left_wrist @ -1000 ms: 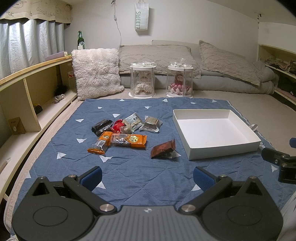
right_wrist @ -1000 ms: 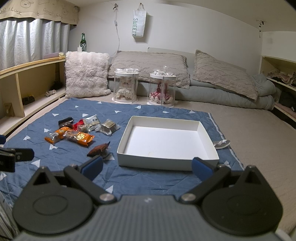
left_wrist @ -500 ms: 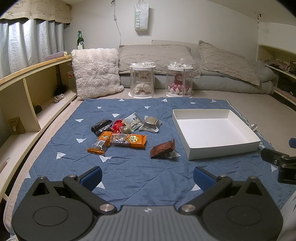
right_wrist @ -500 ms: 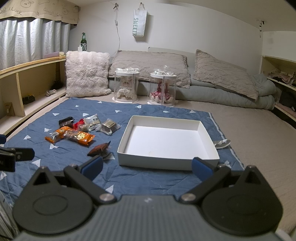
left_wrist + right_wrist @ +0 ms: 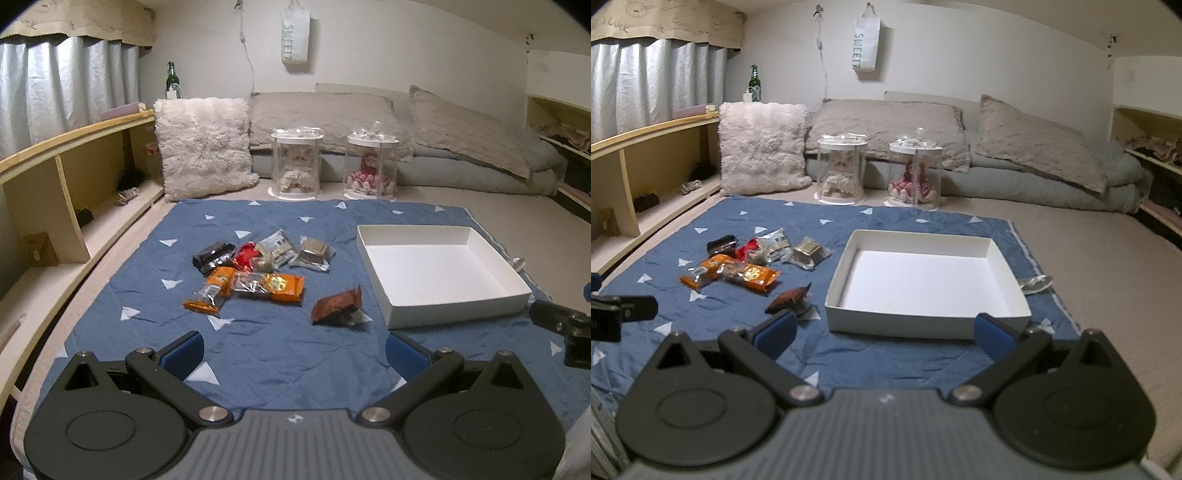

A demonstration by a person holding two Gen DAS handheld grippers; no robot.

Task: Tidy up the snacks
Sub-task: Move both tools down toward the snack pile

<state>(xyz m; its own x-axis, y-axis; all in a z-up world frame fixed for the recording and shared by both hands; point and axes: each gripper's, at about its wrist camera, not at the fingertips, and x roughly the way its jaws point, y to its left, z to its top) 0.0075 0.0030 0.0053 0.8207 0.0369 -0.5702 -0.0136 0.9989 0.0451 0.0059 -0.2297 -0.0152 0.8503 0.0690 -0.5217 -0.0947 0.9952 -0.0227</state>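
Observation:
Several snack packets lie on a blue quilted mat (image 5: pixel 266 343): a black one (image 5: pixel 214 255), a red one (image 5: pixel 245 254), two orange ones (image 5: pixel 271 286), a clear one with a brown block (image 5: pixel 312 253) and a brown one (image 5: pixel 337 304) nearest the box. An empty white box (image 5: pixel 439 275) sits to their right; it also shows in the right wrist view (image 5: pixel 927 284). My left gripper (image 5: pixel 295 352) is open and empty, short of the packets. My right gripper (image 5: pixel 884 332) is open and empty, in front of the box.
Two clear jars with dolls (image 5: pixel 297 166) (image 5: pixel 371 166) stand behind the mat. A fluffy pillow (image 5: pixel 203 147) leans at the back left. A wooden shelf (image 5: pixel 55 206) runs along the left. Bedding (image 5: pixel 461 147) lies at the back. A clear wrapper (image 5: pixel 1036 283) lies right of the box.
Both views have shifted only slightly. No packet has moved and both grippers stay open.

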